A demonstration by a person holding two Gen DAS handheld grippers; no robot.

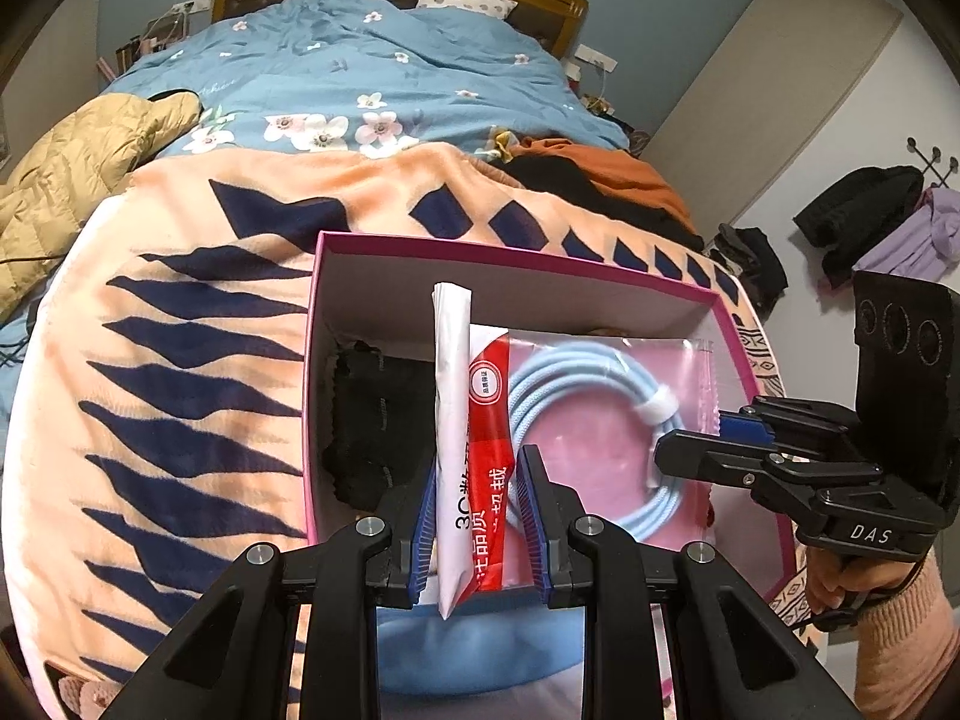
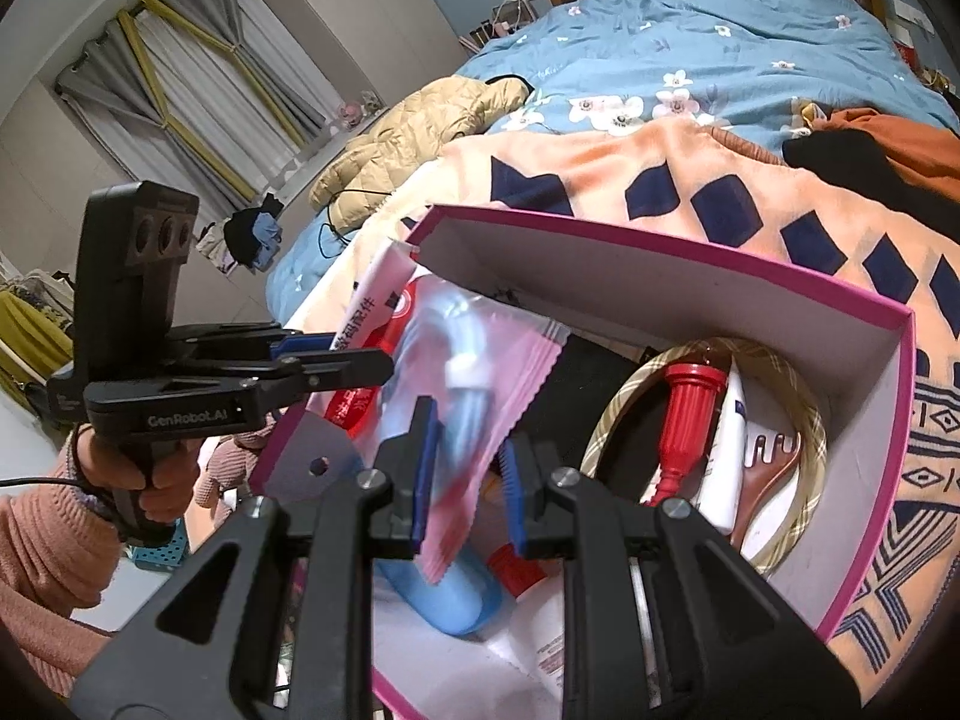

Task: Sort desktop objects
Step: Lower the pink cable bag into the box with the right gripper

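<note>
A packaged light-blue cable in a red, white and pink bag (image 1: 576, 414) hangs over the open pink box (image 1: 516, 267) on the bed. My left gripper (image 1: 477, 516) has the bag's white and red end between its blue pads (image 1: 423, 516), with a small gap on the right side. My right gripper (image 2: 465, 468) is open around the bag's pink edge (image 2: 516, 378); it also shows in the left wrist view (image 1: 696, 450). The left gripper also shows in the right wrist view (image 2: 360, 360).
The box (image 2: 660, 252) holds a red object (image 2: 687, 414), a brown comb (image 2: 771, 468), a beige ring (image 2: 804, 516), a blue bottle (image 2: 450, 594), a white tube (image 2: 729, 456) and black cloth (image 1: 372, 420). It sits on a peach and navy blanket (image 1: 180, 360).
</note>
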